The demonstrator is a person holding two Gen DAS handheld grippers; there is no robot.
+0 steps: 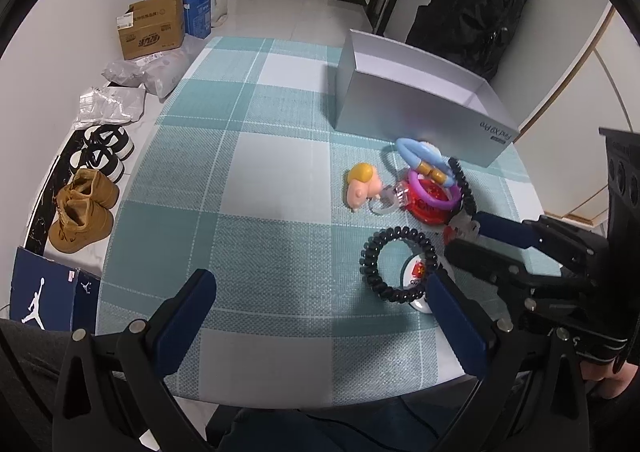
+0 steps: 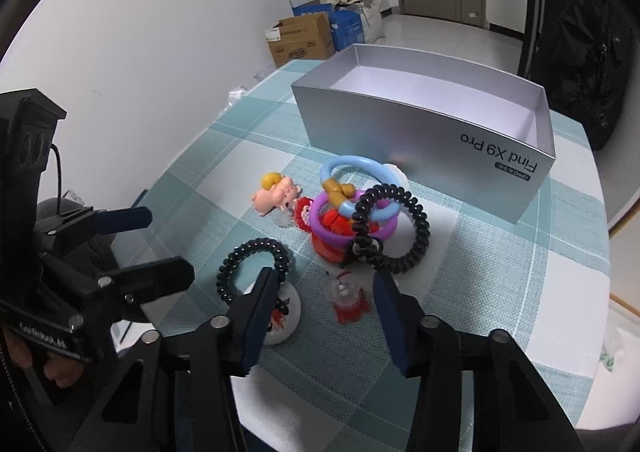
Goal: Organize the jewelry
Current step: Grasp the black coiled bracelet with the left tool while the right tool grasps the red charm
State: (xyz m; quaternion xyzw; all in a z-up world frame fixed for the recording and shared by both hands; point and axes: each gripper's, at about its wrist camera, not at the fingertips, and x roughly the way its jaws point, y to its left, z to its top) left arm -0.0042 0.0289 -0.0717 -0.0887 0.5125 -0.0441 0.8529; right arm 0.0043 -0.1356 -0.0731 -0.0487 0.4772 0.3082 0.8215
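Note:
On the checked tablecloth lies a heap of jewelry: a blue ring [image 2: 356,180], a purple ring [image 2: 320,228], a black spiral band [image 2: 400,228] and a red badge [image 1: 428,208]. A second black spiral band [image 1: 396,264] rests on a white badge [image 2: 284,316]. A small clear ring with a red piece [image 2: 348,300] lies between the fingers of my right gripper [image 2: 324,292], and a gap shows beside it. My right gripper [image 1: 462,236] also shows in the left wrist view. My left gripper [image 1: 320,292] is wide open over bare cloth, left of the heap.
An open silver box [image 2: 400,124] stands just behind the heap. A pink toy figure [image 1: 362,186] lies left of it. Past the table's left edge, shoes [image 1: 84,212] and cardboard boxes [image 1: 152,28] sit on the floor. A black backpack [image 1: 480,4] is behind the box.

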